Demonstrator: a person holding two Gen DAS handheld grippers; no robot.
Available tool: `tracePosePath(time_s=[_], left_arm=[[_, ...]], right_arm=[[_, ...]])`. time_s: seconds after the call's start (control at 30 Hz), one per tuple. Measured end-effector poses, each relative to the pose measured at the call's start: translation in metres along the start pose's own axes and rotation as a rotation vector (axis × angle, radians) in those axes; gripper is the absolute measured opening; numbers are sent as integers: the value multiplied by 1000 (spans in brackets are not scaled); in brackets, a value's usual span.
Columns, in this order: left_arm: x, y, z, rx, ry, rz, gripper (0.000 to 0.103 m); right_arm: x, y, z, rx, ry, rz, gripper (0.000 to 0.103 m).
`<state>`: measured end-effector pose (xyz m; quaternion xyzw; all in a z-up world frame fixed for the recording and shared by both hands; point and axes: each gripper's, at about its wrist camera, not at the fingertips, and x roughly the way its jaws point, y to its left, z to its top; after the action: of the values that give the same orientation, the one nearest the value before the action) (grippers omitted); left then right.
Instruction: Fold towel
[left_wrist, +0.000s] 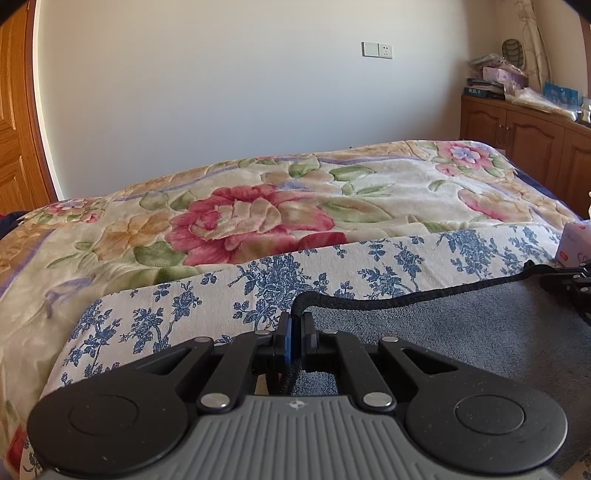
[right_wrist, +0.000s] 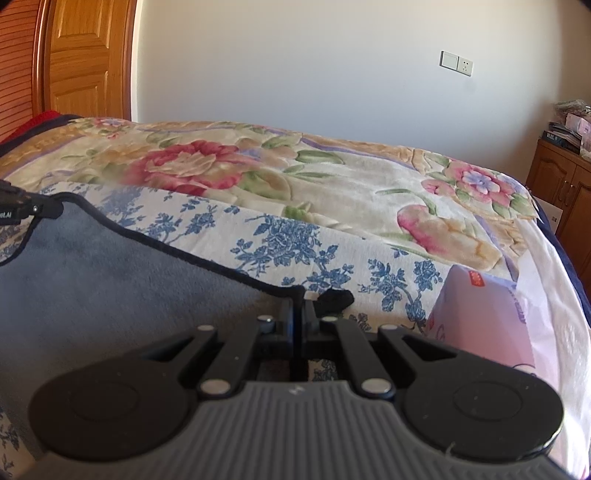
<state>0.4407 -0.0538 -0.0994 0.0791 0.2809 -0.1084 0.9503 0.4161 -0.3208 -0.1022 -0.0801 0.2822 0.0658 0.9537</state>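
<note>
In the left wrist view, the left claw (left_wrist: 295, 338) was clamped on a corner of the grey towel (left_wrist: 461, 332), keeping its black hem taut toward the right claw (left_wrist: 565, 282) for a fold. In the right wrist view, the right claw (right_wrist: 298, 314) pinched the opposite corner; the towel (right_wrist: 110, 280) lay over the bed (right_wrist: 369, 192), its held edge running left to right.

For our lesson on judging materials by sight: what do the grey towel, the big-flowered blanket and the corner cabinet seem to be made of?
Grey towel: soft, matte short-pile cloth, probably microfibre, with a dark stitched border.
Flowered blanket: thick plush fleece; its flowers look embossed into the pile.
Cabinet: wood or wood veneer with a semi-gloss finish, shown by raised arched door panels and a warm brown sheen.
</note>
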Motion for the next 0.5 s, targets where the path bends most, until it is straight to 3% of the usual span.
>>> tracePosePath(time_s=[0.1,0.17,0.2,0.27,0.3,0.33,0.5], left_arm=[[3,2,-3,-10,6,16,17],[5,3,-5,-20,11,29,53],[4,4,-6,-23,6,36,59],[2,6,-7,-35,-8,45,65],[1,8,-6,-42,-6,43,65],[1,8,-6,-47,-5,44,68],[-8,8,-3,-46,-26,58,83]], right_arm=[[0,-1,-1,19,-4,4,6],[0,-3,-1,31,-8,4,15],[0,-4,-1,35,-9,3,15],[-1,-5,-1,38,-5,-5,26],[-3,-6,-1,43,-11,-5,44],[-5,-6,-1,51,-19,-1,55],[-16,-7,5,66,-36,-5,60]])
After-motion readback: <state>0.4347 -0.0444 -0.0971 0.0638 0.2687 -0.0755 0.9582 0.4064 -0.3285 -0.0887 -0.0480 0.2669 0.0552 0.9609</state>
